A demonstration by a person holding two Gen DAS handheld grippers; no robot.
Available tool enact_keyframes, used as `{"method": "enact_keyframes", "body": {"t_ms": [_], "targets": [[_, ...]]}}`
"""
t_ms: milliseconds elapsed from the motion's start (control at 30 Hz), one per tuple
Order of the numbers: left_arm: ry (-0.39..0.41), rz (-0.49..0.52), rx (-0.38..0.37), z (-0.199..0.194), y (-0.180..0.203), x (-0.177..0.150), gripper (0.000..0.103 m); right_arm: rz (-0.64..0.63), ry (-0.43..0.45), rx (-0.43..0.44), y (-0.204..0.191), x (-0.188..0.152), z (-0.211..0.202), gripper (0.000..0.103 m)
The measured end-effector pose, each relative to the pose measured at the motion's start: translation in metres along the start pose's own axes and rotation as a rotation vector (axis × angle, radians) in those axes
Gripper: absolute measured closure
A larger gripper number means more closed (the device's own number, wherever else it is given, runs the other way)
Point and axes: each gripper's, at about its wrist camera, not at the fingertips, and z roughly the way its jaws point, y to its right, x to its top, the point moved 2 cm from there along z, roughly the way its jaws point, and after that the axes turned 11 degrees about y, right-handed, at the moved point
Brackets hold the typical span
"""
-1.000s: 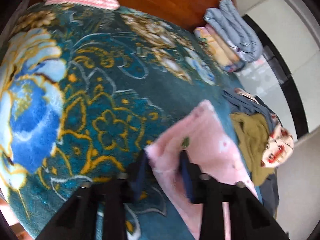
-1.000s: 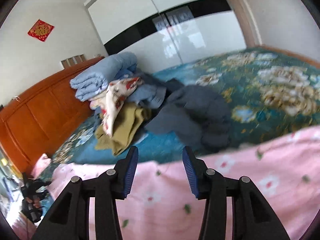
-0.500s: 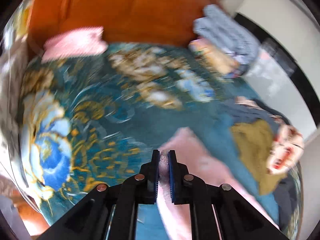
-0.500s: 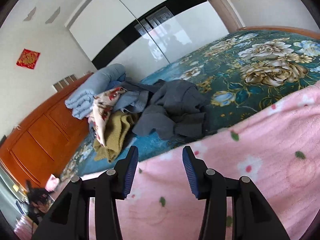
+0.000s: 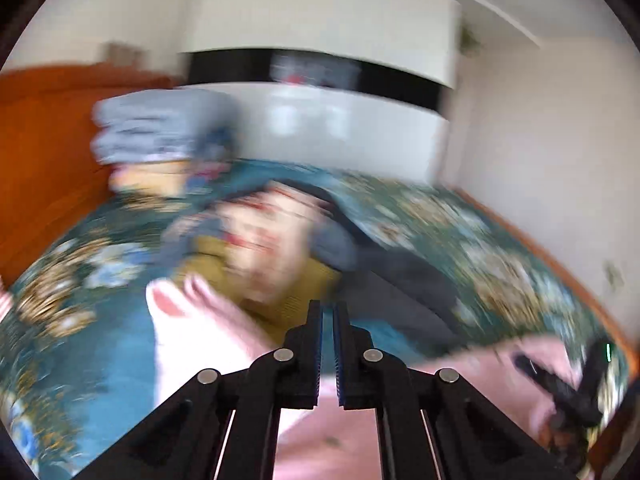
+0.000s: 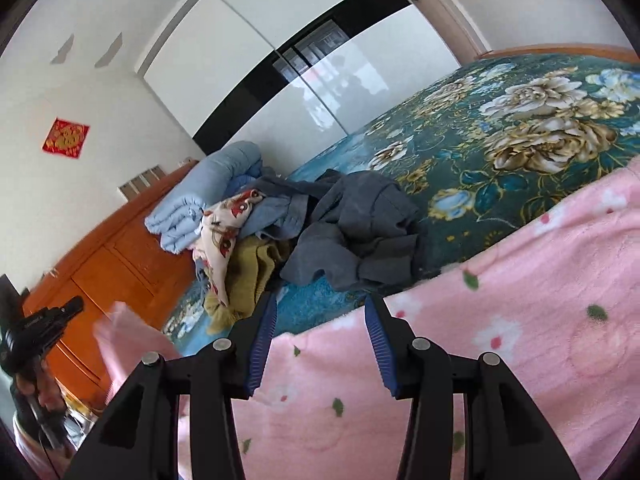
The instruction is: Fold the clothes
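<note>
A pink fleece garment with small flowers [image 6: 500, 352] lies spread across the teal flowered bed. My right gripper [image 6: 320, 344] is open and hovers just over its near edge. My left gripper [image 5: 327, 344] is shut on a corner of the same pink garment [image 5: 192, 320], which rises to its left; the view is blurred by fast motion. In the right wrist view the left gripper [image 6: 38, 328] shows at far left holding the lifted pink corner [image 6: 124, 332]. In the left wrist view the right gripper [image 5: 560, 384] shows at lower right over the pink cloth.
A heap of unfolded clothes, grey [image 6: 360, 236], olive [image 6: 252, 276] and a cream print [image 6: 224, 228], lies beyond the pink garment. A rolled light-blue quilt [image 6: 204, 192] leans on the orange wooden headboard [image 6: 108, 276]. The teal bedspread [image 6: 520, 132] extends right toward white wardrobe doors [image 6: 320, 92].
My left gripper shut on the pink garment's corner, then lifted it and swung quickly toward the clothes heap. My right gripper stayed open and drifted slightly over the pink cloth.
</note>
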Motion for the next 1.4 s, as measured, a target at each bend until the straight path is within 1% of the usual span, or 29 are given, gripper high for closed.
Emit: {"method": "enact_keyframes", "body": {"t_ms": [100, 200, 333, 367, 400, 433, 500, 533, 633, 767, 800, 867, 967, 1067, 1133, 1200, 1233, 1267, 1333, 1400], "targets": [[-0.099, 0.076, -0.074, 0.027, 0.047, -0.038, 0.097, 0.014, -0.005, -0.003, 0.004, 0.001, -0.002, 0.056], [-0.147, 0.095, -0.02, 0.036, 0.031, -0.048, 0.097, 0.001, -0.018, 0.001, 0.003, 0.0, -0.004, 0.056], [-0.21, 0.119, 0.052, 0.048, 0.009, -0.061, 0.097, -0.024, -0.058, 0.003, -0.001, -0.008, 0.002, 0.056], [-0.226, 0.125, 0.07, 0.051, 0.004, -0.064, 0.094, -0.03, -0.068, 0.003, -0.002, -0.01, 0.003, 0.056], [-0.242, 0.14, 0.087, 0.053, -0.001, -0.068, 0.088, -0.035, -0.078, 0.004, -0.003, -0.012, 0.005, 0.056], [-0.261, 0.189, 0.103, 0.054, -0.007, -0.075, 0.082, -0.034, -0.086, 0.008, -0.005, -0.014, 0.008, 0.056], [-0.296, 0.281, 0.127, 0.057, -0.017, -0.089, 0.045, -0.037, -0.098, 0.021, -0.01, -0.017, 0.012, 0.056], [-0.307, 0.303, 0.129, 0.058, -0.02, -0.096, 0.042, -0.047, -0.103, 0.027, -0.014, -0.019, 0.014, 0.056], [-0.352, 0.352, 0.133, 0.067, -0.024, -0.118, 0.042, -0.078, -0.119, 0.033, -0.023, -0.025, 0.019, 0.056], [-0.406, 0.421, 0.164, 0.086, -0.022, -0.142, 0.041, -0.089, -0.151, 0.018, -0.022, -0.033, 0.024, 0.056], [-0.415, 0.434, 0.151, 0.087, -0.02, -0.147, 0.041, -0.082, -0.156, 0.014, -0.02, -0.034, 0.025, 0.056], [-0.419, 0.461, 0.129, 0.087, -0.013, -0.155, 0.041, -0.066, -0.157, 0.011, -0.017, -0.034, 0.025, 0.056], [-0.415, 0.522, 0.137, 0.084, -0.005, -0.163, 0.04, -0.053, -0.148, 0.009, -0.013, -0.03, 0.023, 0.056], [-0.411, 0.508, 0.145, 0.084, -0.008, -0.161, 0.039, -0.028, -0.153, 0.0, -0.008, -0.03, 0.025, 0.056], [-0.411, 0.46, 0.14, 0.086, -0.014, -0.158, 0.043, -0.017, -0.164, -0.005, -0.006, -0.031, 0.027, 0.056], [-0.415, 0.433, 0.139, 0.087, -0.017, -0.158, 0.065, -0.018, -0.174, -0.011, -0.007, -0.032, 0.028, 0.056], [-0.417, 0.426, 0.154, 0.089, -0.019, -0.157, 0.07, -0.021, -0.178, -0.014, -0.007, -0.033, 0.029, 0.056], [-0.419, 0.413, 0.167, 0.09, -0.023, -0.157, 0.08, -0.022, -0.181, -0.016, -0.007, -0.033, 0.03, 0.056], [-0.416, 0.324, 0.165, 0.088, -0.035, -0.152, 0.083, -0.016, -0.184, -0.019, -0.006, -0.034, 0.03, 0.056], [-0.396, 0.21, 0.15, 0.082, -0.049, -0.14, 0.085, -0.009, -0.186, -0.023, -0.004, -0.034, 0.03, 0.056]]}}
